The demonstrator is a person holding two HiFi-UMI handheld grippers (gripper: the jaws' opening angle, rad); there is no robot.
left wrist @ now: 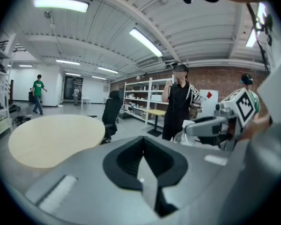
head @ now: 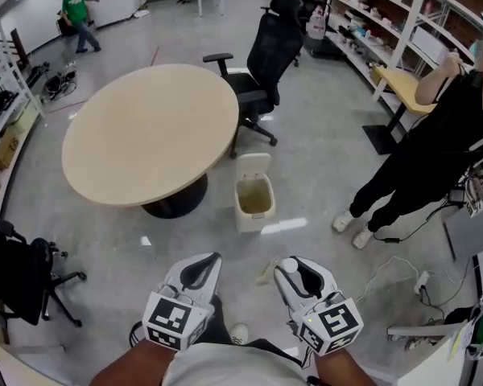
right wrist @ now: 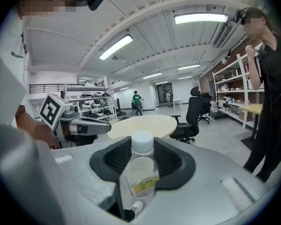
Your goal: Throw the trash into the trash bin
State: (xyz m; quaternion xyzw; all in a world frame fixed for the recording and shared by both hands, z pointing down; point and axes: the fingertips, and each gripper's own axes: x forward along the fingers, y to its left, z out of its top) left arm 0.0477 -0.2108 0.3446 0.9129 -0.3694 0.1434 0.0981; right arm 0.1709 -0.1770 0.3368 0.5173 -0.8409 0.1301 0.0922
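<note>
Clamping a clear bottle (right wrist: 139, 172) between the jaws of the right gripper (right wrist: 141, 156), white cap pointing away, label low on the body. Pressing the jaws of the left gripper (left wrist: 144, 165) together on nothing.

Facing the bin (head: 245, 215) at the centre of the head view, with its lid (head: 252, 165) tipped back and its mouth open. Standing just right of the table (head: 149, 131) foot, above both grippers in the frame and well apart from them.

Judging by this, carrying the bottle to the bin.

To do it well:
- Hold firm on the body, against likely slipping of smooth plastic.
- Bring the right gripper over the open mouth, not over the lid.
- Tip the cap downward and release only once above the opening.
- Hold the left gripper off to the side, out of the drop.
- Mind the cable (head: 423, 281) on the floor at lower right and the person (head: 423, 155) standing at the right edge.

Possibly more trash: a pale scrap (head: 266, 272) on the floor between grippers and bin, too small to tell.
</note>
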